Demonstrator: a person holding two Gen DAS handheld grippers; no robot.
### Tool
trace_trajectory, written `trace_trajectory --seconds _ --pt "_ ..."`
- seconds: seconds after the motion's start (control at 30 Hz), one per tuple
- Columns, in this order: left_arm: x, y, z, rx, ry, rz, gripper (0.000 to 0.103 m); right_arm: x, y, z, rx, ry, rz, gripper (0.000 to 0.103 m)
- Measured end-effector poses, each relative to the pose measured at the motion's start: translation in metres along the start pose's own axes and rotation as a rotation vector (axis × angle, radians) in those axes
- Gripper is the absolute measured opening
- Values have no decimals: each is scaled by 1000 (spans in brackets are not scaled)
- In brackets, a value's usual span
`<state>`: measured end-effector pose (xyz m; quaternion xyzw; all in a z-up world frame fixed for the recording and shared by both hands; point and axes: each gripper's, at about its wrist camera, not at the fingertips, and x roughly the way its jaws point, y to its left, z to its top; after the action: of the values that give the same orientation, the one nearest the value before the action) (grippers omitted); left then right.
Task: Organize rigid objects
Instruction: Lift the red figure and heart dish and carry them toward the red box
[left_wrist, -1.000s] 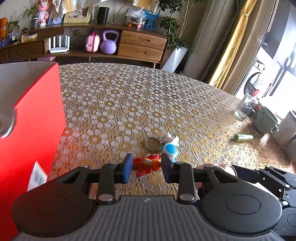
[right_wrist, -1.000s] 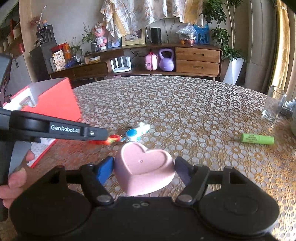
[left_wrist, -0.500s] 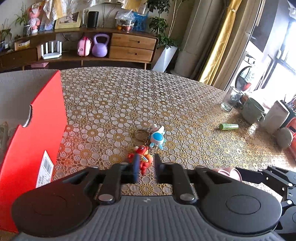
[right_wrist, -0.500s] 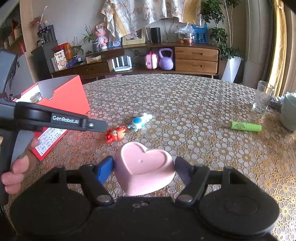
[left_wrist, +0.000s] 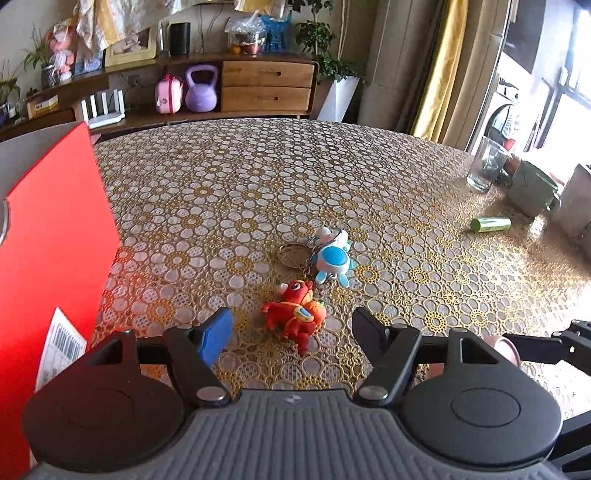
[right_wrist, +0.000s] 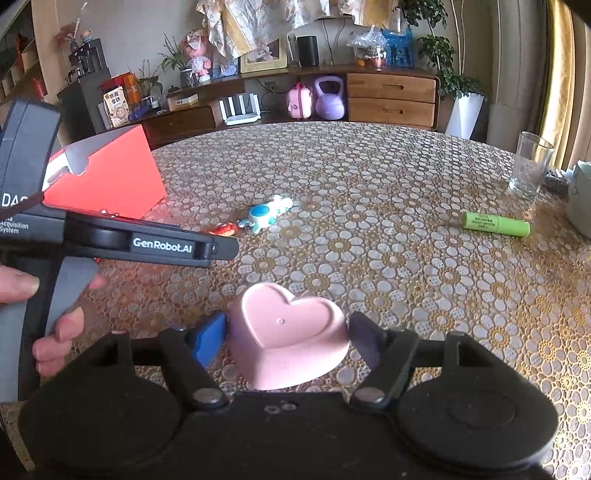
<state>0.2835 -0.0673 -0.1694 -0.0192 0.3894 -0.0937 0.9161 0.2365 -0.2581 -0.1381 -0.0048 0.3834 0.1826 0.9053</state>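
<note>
While the left gripper hung low over the patterned surface, its fingers were spreading apart, released, with the red dragon keychain lying between and just beyond their tips and neither pad touching it. 1 second before, those fingers had stood a little apart around the same charm, and half a second before they had nearly closed over it; now they were wide again and the charm lay flat on the surface, so that pinch seems to have failed or been given up, and the charm was not yet lifted. A blue turtle keychain with its metal ring lay just beyond the dragon, close enough that a fresh grasp could catch both.

Over the same second the right gripper had not changed: its fingers were clenched on the pink heart-shaped dish, held near the camera above the surface. At the left stood the open red box, likely the place for the sorted things. Far to the right lay a green tube, with a drinking glass beyond it.
</note>
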Motion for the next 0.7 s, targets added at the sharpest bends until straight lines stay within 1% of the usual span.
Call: trace_trajectory --seconds 0.07,0.17,0.23,0.3,0.53,0.7 --pt "2 -4 -1 11 -6 4 69 1 -1 0 -2 1 -6 72" --pt "3 -8 -2 33 -17 20 58 3 -2 -1 1 4 -5 72" --pt "4 -9 -1 42 -25 33 45 4 -2 -1 0 4 -4 72" --pt "4 -9 -1 43 -28 36 40 4 -1 -1 -3 4 -4 72" --pt "2 -11 0 53 -32 53 39 2 3 0 -3 2 -16 72" --pt "-16 -4 7 29 -48 43 39 -8 5 3 -5 -13 -24 72"
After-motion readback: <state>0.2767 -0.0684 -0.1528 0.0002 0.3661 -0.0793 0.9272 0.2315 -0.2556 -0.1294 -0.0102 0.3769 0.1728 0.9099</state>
